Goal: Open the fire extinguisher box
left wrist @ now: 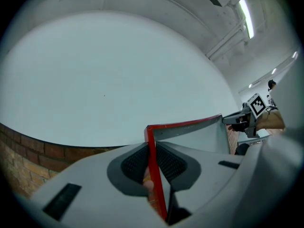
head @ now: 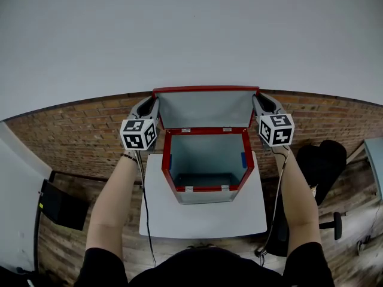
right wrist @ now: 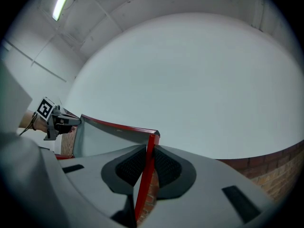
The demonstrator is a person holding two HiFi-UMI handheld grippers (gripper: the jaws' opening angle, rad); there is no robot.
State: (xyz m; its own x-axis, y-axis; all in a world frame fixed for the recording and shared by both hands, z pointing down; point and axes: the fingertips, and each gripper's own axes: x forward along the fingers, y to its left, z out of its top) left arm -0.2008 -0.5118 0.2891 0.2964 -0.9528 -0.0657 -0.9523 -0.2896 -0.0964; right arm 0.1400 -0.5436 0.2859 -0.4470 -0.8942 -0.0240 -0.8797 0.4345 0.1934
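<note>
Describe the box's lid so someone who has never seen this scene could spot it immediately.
Find the white table; on it stands a red-framed box, open on top. The lid is the grey, red-rimmed panel standing up from the box's far edge, the only part pinched at both sides, by the left gripper and the right gripper.

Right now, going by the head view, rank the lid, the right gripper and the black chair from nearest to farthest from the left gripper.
1. The lid: its left edge is clamped in the left gripper.
2. The right gripper: across the lid, on its right edge.
3. The black chair: far right, beyond the right gripper.
</note>
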